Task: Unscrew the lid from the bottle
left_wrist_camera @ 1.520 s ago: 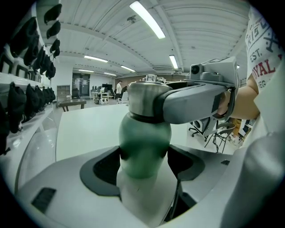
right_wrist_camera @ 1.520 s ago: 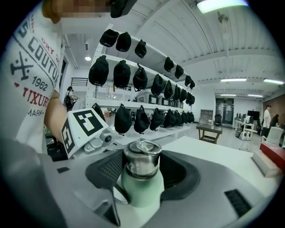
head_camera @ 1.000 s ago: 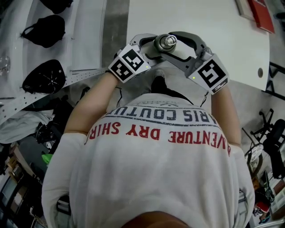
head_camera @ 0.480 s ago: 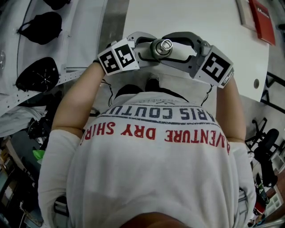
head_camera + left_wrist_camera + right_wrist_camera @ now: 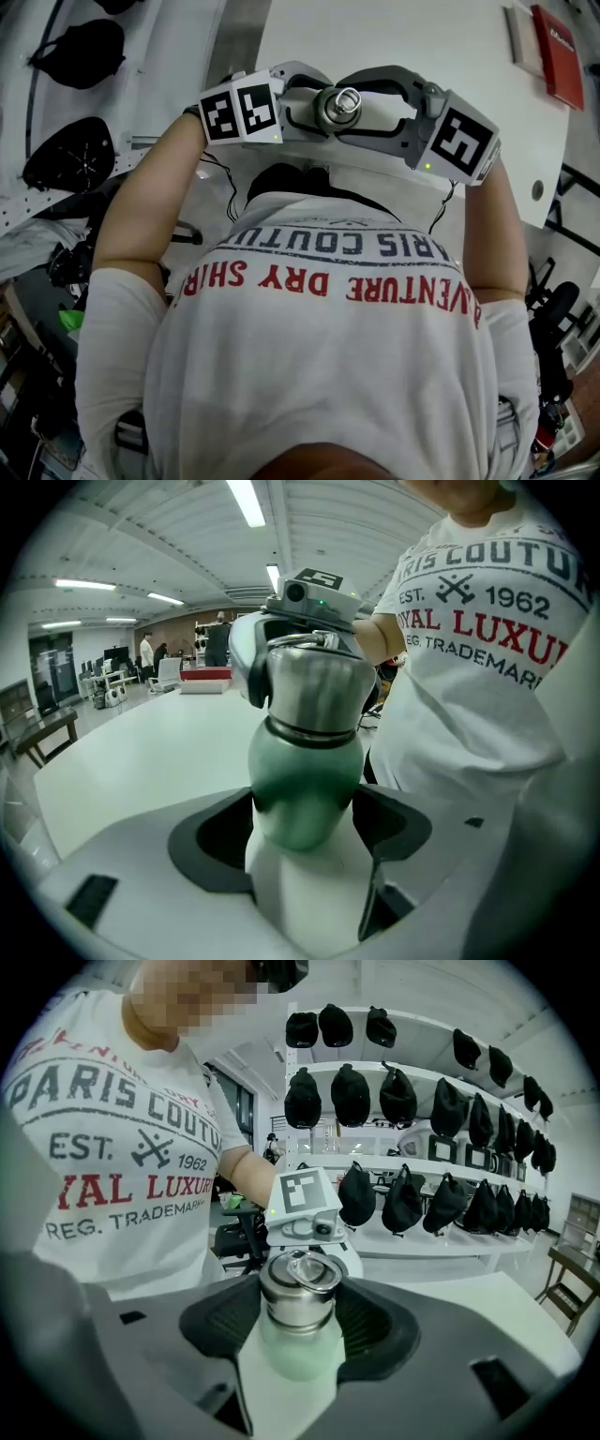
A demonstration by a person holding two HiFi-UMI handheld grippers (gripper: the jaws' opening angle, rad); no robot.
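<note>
the left gripper [image 5: 305, 829] had its jaws pinched on the green body of the bottle [image 5: 305, 771], a pad against each side; the right gripper [image 5: 298, 1324] had its jaws clamped round the steel lid [image 5: 298, 1299], just under its ring handle [image 5: 305, 1269]; the bottle was held up between the two, close to the person's shirt [image 5: 328, 309] and by the edge of the white table [image 5: 394, 37]; over the last second the left marker cube [image 5: 239, 111] had rolled until two faces showed instead of one, and the right marker cube [image 5: 464, 141] had tipped the other way, while neither hand had travelled; that read as a counter-twist, one turn of unscrewing; the lid still sat down on the neck with no gap, so more turns seemed needed.
</note>
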